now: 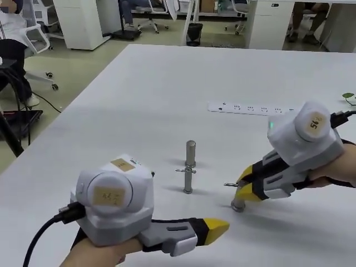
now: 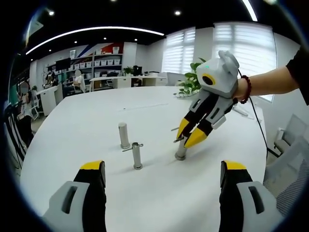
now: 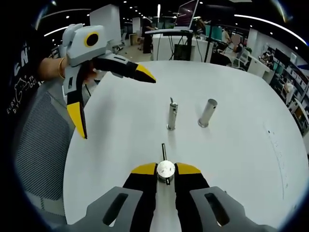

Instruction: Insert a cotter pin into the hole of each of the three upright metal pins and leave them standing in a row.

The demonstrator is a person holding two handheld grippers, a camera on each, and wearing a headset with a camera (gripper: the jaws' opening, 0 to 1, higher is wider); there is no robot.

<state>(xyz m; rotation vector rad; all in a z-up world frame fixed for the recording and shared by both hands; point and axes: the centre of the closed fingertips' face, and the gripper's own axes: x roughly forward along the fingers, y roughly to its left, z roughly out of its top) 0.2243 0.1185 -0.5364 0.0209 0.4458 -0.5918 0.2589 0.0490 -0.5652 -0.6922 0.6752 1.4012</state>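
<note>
White table (image 1: 167, 83) carries 3 metal pins (image 1: 191, 153), right gripper (image 1: 245, 188) clamping the nearest pin (image 1: 238, 206).

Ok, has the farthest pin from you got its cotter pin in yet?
No, in the head view the farthest pin stands bare, while the middle pin has a cotter pin through it.

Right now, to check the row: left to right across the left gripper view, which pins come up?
First the bare pin → pin with cotter pin → third pin, gripped by the right gripper.
</note>
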